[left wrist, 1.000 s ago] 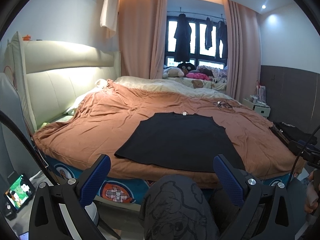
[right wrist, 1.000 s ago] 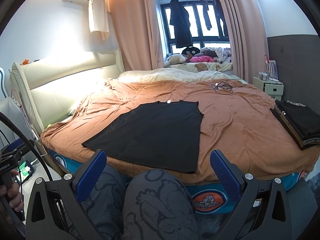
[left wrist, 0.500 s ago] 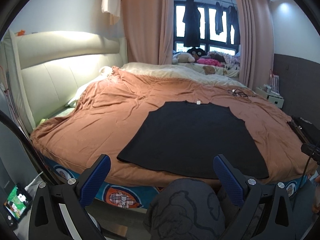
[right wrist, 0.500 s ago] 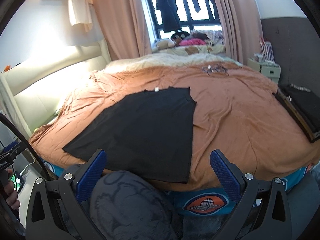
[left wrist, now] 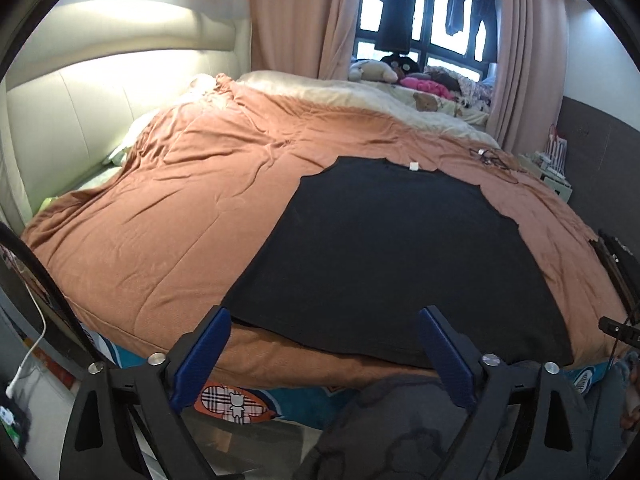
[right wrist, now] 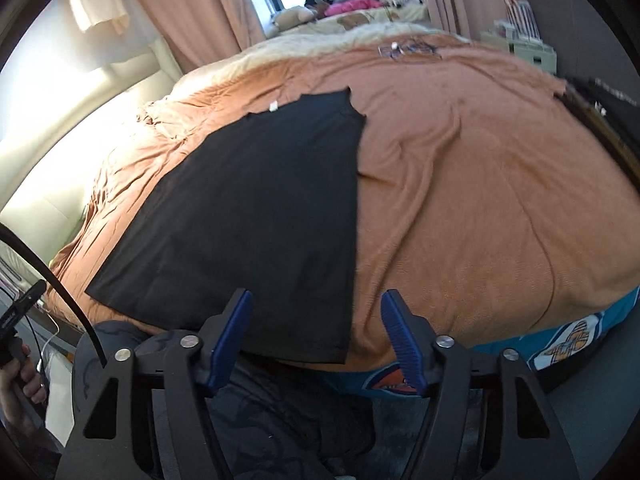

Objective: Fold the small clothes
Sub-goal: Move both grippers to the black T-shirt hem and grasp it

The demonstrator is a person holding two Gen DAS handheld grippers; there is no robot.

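A black sleeveless top [left wrist: 392, 252] [right wrist: 248, 216] lies spread flat on the orange bedcover [left wrist: 168, 216] [right wrist: 472, 184], its hem at the near edge of the bed and a small white label at its far neckline. My left gripper [left wrist: 324, 316] hovers over the hem's left part, jaws wide apart and closing, nothing pressed between its blue pads. My right gripper [right wrist: 316, 300] is over the hem's right corner. Its jaws are closing and stand roughly half apart. The corner shows in the gap between the pads, and they do not press on it.
A person's knee in dark printed trousers [left wrist: 404, 428] [right wrist: 256, 400] fills the space below both grippers. A stack of dark folded clothes [left wrist: 620, 264] [right wrist: 600, 104] lies at the bed's right edge. A cable tangle [left wrist: 492, 158] lies far right, plush toys [left wrist: 372, 70] by the window.
Both grippers have moved forward and down toward the bed, so the top now fills more of each view. The right jaws have narrowed clearly, the left ones slightly.
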